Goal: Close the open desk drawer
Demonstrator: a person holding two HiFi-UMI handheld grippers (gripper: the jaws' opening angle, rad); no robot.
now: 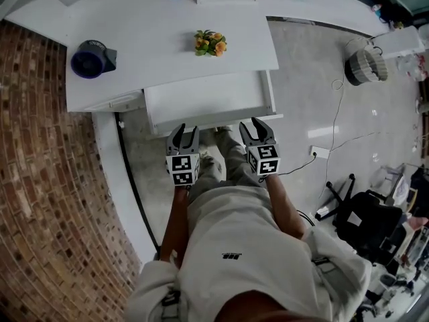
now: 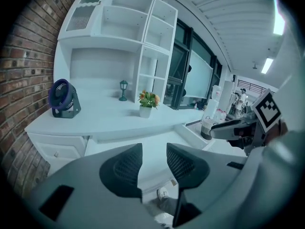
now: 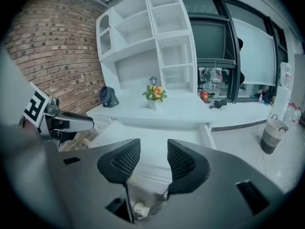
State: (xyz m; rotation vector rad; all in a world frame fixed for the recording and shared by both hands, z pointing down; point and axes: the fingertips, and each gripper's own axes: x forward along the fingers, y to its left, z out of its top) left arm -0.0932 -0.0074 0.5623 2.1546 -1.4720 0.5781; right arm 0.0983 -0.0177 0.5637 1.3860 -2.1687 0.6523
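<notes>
Drawer [image 1: 208,102] ahead of left tongs [image 1: 184,133], right tongs [image 1: 255,127]

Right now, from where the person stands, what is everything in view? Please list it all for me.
desk: one, white, against the brick wall
brick wall: one, reddish brown, along the desk's left side
shelf unit: one, white, standing on the desk's back
drawer: one, white, pulled out below the desk front, looks empty
fan: one, dark blue, left part of the desk top
potted flowers: one, orange and yellow in a white pot, middle of the desk top
lantern ornament: one, dark green, back of the desk top
basket: one, pale, on the floor to the right
left hand-held gripper, right hand-held gripper: two, black, just before the drawer front, jaws apart, empty
</notes>
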